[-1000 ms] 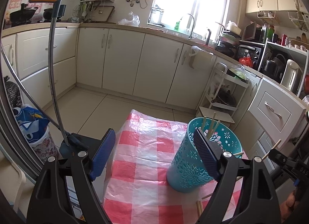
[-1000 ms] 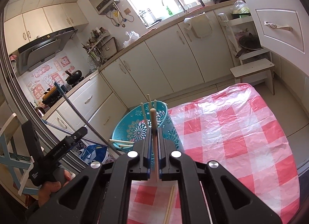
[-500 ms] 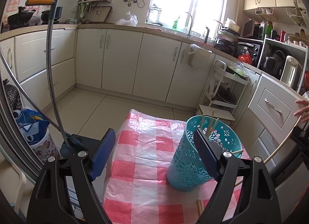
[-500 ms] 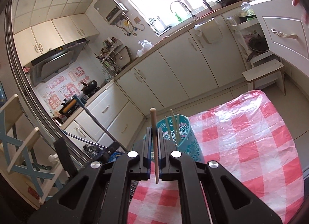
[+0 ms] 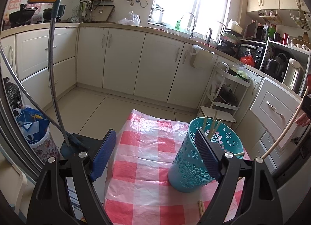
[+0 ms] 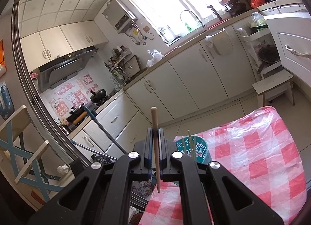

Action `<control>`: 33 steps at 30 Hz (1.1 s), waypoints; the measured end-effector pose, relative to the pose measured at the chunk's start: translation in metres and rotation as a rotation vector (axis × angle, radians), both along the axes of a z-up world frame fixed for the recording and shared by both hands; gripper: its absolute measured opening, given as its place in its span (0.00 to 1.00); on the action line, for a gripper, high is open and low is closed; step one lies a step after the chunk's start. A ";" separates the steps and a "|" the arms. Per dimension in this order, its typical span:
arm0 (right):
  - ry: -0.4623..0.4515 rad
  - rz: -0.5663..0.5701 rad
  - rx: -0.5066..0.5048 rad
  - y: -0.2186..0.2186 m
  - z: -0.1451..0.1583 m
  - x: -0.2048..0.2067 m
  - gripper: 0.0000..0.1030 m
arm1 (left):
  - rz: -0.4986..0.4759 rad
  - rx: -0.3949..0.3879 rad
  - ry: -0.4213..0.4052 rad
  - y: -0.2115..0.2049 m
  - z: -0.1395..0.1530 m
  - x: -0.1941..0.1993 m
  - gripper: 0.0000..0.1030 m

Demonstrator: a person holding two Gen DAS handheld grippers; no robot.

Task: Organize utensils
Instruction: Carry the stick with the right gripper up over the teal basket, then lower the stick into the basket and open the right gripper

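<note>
A teal cut-out utensil holder (image 5: 196, 159) stands on the red-and-white checked tablecloth (image 5: 145, 166) and holds several wooden chopsticks (image 5: 212, 126). It also shows in the right wrist view (image 6: 198, 151). My left gripper (image 5: 155, 155) is open and empty, with its right finger in front of the holder. My right gripper (image 6: 155, 147) is shut on a single wooden chopstick (image 6: 155, 137), held upright above the table's left end. That chopstick also shows in the left wrist view (image 5: 283, 131), raised to the right of the holder. More chopsticks (image 5: 201, 206) lie on the cloth.
A mop with an orange grip (image 5: 53, 65) leans left of the table. A blue bag (image 5: 31, 126) sits on the floor. White cabinets (image 5: 155, 69) line the far wall. A white drawer unit (image 5: 274, 108) stands right. A folding chair (image 6: 25, 147) stands far left.
My right gripper has risen and pulled back with the chopstick, so the holder looks smaller and lower in its view. My left gripper has stayed open in about the same place.
</note>
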State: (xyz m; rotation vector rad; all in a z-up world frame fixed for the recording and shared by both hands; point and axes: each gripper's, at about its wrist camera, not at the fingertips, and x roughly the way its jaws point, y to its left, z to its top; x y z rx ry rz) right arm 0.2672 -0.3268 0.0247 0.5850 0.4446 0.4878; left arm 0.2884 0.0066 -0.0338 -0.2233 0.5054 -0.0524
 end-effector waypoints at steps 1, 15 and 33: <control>-0.002 0.001 0.005 0.000 0.002 0.001 0.06 | 0.000 -0.001 0.000 0.000 0.000 0.000 0.77; -0.085 -0.024 0.017 0.009 0.038 0.019 0.06 | 0.002 -0.018 0.007 0.002 0.000 0.001 0.77; 0.139 -0.004 -0.343 0.062 -0.055 0.072 0.29 | 0.000 -0.028 0.013 0.005 -0.001 0.002 0.77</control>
